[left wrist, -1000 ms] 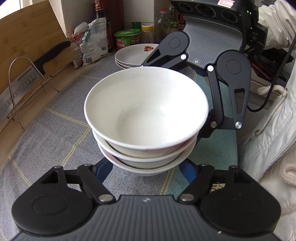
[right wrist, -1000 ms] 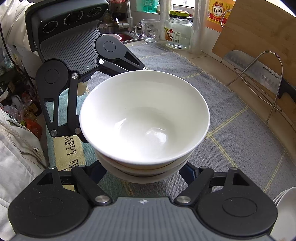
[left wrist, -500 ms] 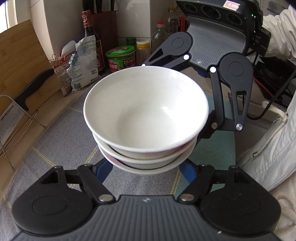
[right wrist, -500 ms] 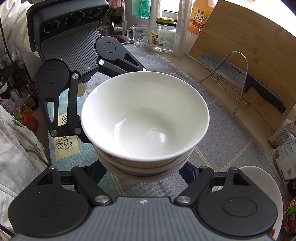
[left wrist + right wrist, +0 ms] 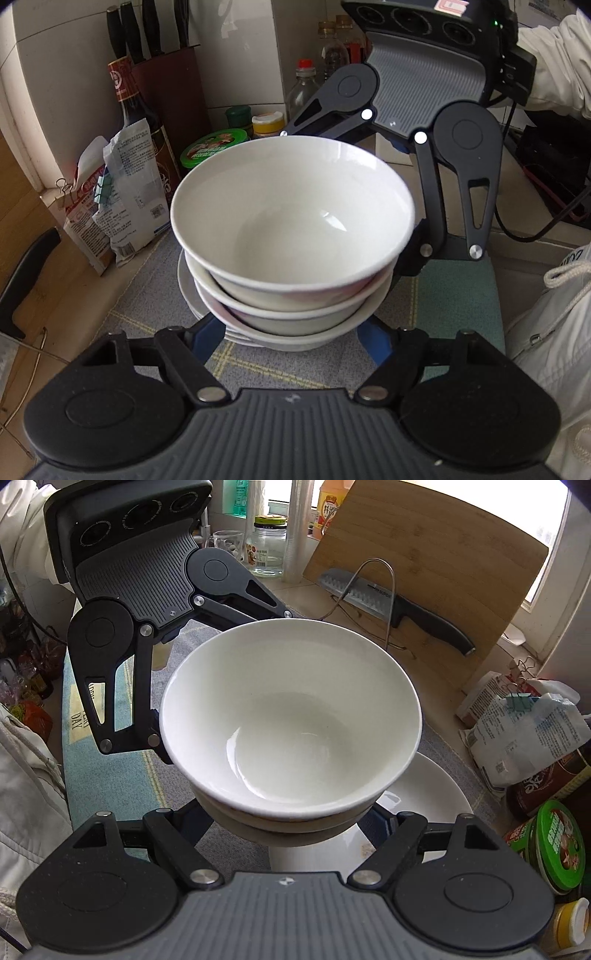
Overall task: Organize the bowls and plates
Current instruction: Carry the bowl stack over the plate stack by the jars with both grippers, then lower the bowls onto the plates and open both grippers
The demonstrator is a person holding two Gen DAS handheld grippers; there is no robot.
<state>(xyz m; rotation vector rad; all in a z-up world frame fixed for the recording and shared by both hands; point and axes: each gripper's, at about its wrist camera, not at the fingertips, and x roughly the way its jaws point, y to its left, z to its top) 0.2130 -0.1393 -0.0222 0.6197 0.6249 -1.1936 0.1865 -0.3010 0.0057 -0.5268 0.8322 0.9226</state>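
Note:
A stack of three white bowls point(image 5: 291, 236) is held in the air between my two grippers, which face each other. My left gripper point(image 5: 291, 332) has its blue-padded fingers against the lowest bowl from the near side. My right gripper point(image 5: 288, 823) clasps the same stack point(image 5: 291, 720) from the opposite side. The stack hangs over a pile of white plates point(image 5: 424, 797) on the grey mat; its edge shows under the bowls in the left wrist view point(image 5: 184, 284). I cannot tell whether the bowls touch the plates.
Paper food bags point(image 5: 122, 206), a dark sauce bottle point(image 5: 129, 99), a knife block point(image 5: 173, 88), a green-lidded tin point(image 5: 214, 147) and jars stand close behind the plates. A wooden cutting board point(image 5: 436, 576), a wire rack and a cleaver point(image 5: 388, 602) line the wall side.
Both grippers carried the bowl stack across the counter toward the plates. The plates, earlier well apart, now lie directly under the stack, and the bottles and bags are nearer.

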